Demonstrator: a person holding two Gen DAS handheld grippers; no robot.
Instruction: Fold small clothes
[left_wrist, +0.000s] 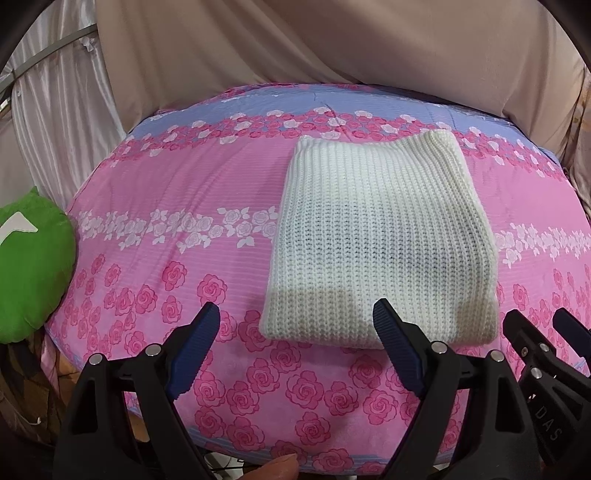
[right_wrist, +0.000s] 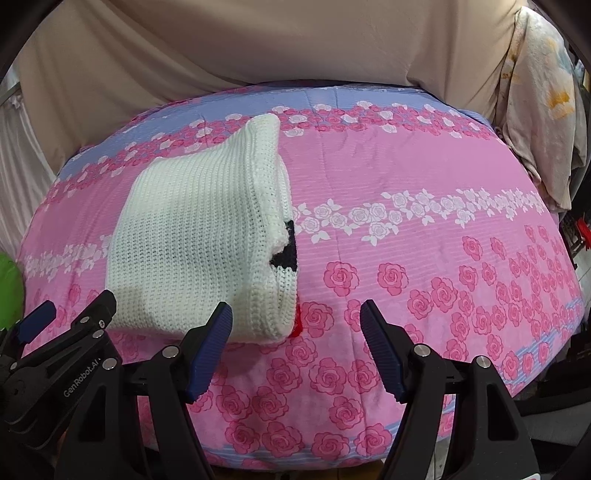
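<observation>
A white knitted sweater (left_wrist: 380, 236) lies folded into a thick rectangle on the pink rose-print cover (left_wrist: 177, 184). In the right wrist view the same sweater (right_wrist: 195, 236) shows black and red patches at its right edge. My left gripper (left_wrist: 297, 314) hovers open over the sweater's near left corner, nothing between its blue pads. My right gripper (right_wrist: 295, 314) is open too, just off the sweater's near right corner, its left fingertip (right_wrist: 218, 325) in front of the knit edge. Each gripper also appears at the edge of the other's view.
A green cushion (left_wrist: 29, 266) rests at the left edge of the cover. Beige drapery (left_wrist: 295, 40) hangs behind the bed, and a pale printed cloth (right_wrist: 543, 110) hangs at the far right. A fingertip (left_wrist: 277, 469) shows at the bottom of the left wrist view.
</observation>
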